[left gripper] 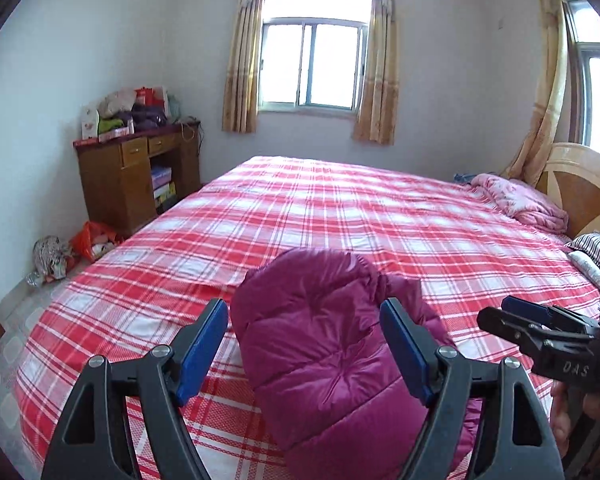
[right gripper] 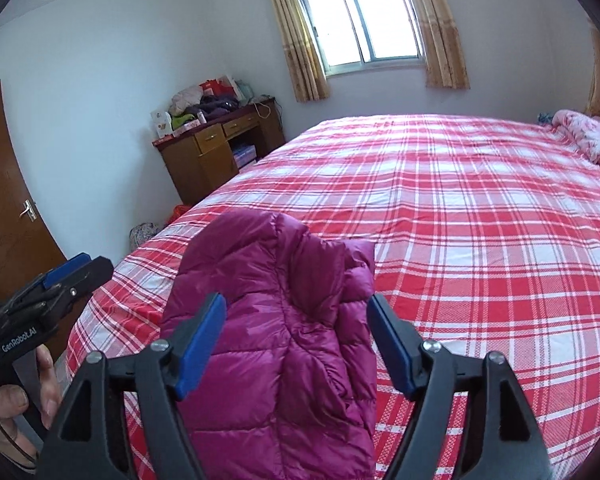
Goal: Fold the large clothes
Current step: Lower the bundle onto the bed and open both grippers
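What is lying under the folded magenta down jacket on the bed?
The magenta down jacket rests on the red-and-white plaid bedsheet, which shows all around it. Whether anything else lies beneath the jacket cannot be seen; the jacket covers that part.

Both wrist cameras sit close above the near edge of the plaid bed (left gripper: 340,208), looking forward and slightly down across it toward the window (left gripper: 314,64). Each catches the magenta puffer jacket (right gripper: 276,344) and wooden desk (right gripper: 220,152).

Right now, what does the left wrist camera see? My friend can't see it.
A puffy magenta jacket lies folded on a red plaid bed, framed by the open left claw. The right claw is at the right edge, and a window is behind.
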The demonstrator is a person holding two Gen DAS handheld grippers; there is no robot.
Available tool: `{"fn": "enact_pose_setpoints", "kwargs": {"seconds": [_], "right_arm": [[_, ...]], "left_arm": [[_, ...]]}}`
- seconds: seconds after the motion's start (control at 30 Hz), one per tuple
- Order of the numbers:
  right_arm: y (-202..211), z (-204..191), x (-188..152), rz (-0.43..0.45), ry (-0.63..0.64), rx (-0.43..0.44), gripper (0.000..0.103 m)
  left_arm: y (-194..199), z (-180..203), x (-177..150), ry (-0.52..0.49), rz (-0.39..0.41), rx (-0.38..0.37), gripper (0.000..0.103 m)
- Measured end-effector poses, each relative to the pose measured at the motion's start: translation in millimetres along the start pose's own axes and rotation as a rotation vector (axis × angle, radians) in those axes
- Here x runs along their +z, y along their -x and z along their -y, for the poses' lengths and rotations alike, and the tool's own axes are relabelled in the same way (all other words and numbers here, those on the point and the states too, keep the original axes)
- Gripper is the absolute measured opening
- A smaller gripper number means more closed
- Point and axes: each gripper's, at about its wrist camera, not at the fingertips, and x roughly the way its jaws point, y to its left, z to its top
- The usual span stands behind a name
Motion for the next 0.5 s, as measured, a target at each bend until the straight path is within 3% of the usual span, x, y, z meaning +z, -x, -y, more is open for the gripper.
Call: {"fn": "enact_pose_setpoints", "kwargs": {"seconds": [0.17,0.5], "right_arm": [[21.3,-13.8,1.3,0.049,0.030,-0.005,0.083],[31.8,-18.0,2.6,0.066,0.036,-0.007,0.083]], "left_arm": [[14.0,1.3,6.0,-0.002,0.035,-0.017,0.080],[24.3,3.8,8.9,0.001,0.062,-0.028,0.080]]}}
